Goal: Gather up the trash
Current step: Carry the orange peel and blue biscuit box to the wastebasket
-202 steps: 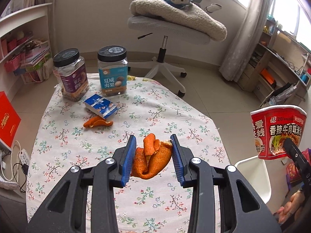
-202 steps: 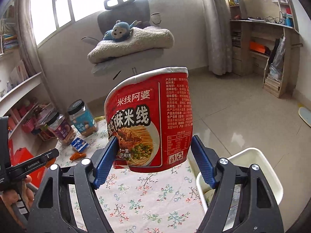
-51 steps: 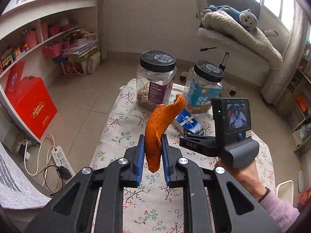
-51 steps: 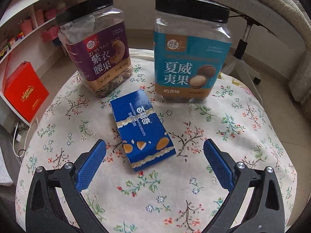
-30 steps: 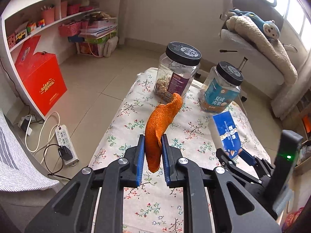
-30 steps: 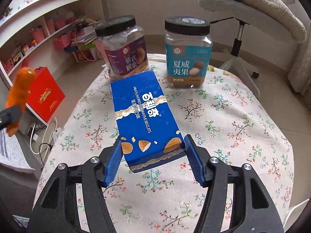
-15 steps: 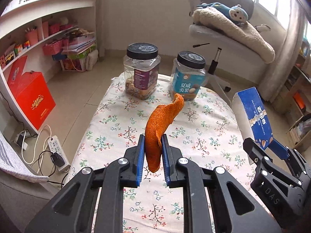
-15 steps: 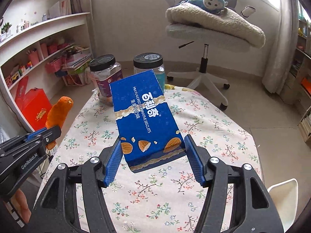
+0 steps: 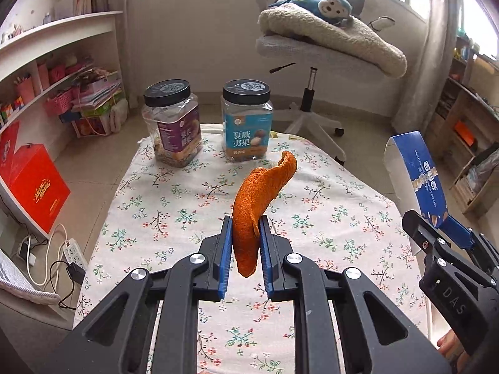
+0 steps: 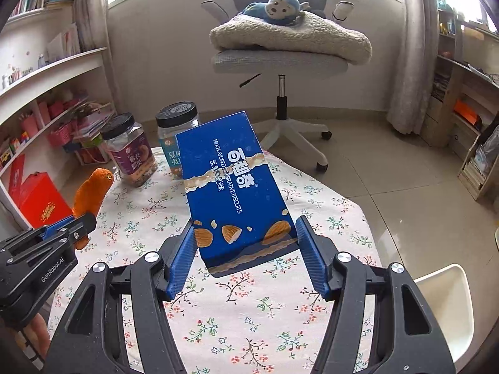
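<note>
Orange peel (image 9: 253,205) clamped in left claw (image 9: 246,249), blue biscuit box (image 10: 234,187) clamped in right claw (image 10: 246,249), both above worktop (image 9: 327,193); best carried level to white bin (image 10: 443,305) beside right edge; release only above it.

two black-lidded jars stand on the cloth, a purple-labelled jar (image 9: 173,124) and a blue-labelled jar (image 9: 248,123). one orange peel (image 9: 259,193), one blue biscuit box (image 10: 235,187), one office chair (image 10: 280,59), one plush monkey (image 10: 277,6), two grippers.
</note>
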Tool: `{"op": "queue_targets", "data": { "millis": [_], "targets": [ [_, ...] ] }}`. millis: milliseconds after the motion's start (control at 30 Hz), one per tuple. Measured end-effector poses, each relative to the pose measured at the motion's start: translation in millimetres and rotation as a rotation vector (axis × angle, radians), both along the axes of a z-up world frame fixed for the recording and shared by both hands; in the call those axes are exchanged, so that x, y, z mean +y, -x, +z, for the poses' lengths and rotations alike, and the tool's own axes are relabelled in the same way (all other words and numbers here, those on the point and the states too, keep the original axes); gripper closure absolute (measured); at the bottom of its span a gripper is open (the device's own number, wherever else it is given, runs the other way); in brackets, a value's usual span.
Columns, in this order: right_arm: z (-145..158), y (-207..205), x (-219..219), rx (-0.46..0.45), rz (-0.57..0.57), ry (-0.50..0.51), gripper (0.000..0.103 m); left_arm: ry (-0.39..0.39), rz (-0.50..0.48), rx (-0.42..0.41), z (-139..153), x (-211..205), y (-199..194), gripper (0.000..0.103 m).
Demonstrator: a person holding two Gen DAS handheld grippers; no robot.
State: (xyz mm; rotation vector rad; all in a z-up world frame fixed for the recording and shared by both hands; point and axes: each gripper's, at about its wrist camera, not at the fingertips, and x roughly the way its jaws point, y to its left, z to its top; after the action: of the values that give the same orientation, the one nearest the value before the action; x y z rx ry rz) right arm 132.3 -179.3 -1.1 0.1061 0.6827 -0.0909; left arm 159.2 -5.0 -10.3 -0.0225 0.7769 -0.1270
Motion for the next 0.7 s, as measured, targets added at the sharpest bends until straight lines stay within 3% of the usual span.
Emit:
{"op": "queue_targets", "data": {
  "millis": [300,700],
  "targets": [
    [8,20,-39,-0.025,-0.086,0.000,0.044,0.023,-0.066,-0.005,4,-41,0,0.086],
    [19,60,-124,-0.045,-0.276,-0.015,0.044,0.002,-0.161,-0.010,-2,-101,10,0.086]
  ]
}}
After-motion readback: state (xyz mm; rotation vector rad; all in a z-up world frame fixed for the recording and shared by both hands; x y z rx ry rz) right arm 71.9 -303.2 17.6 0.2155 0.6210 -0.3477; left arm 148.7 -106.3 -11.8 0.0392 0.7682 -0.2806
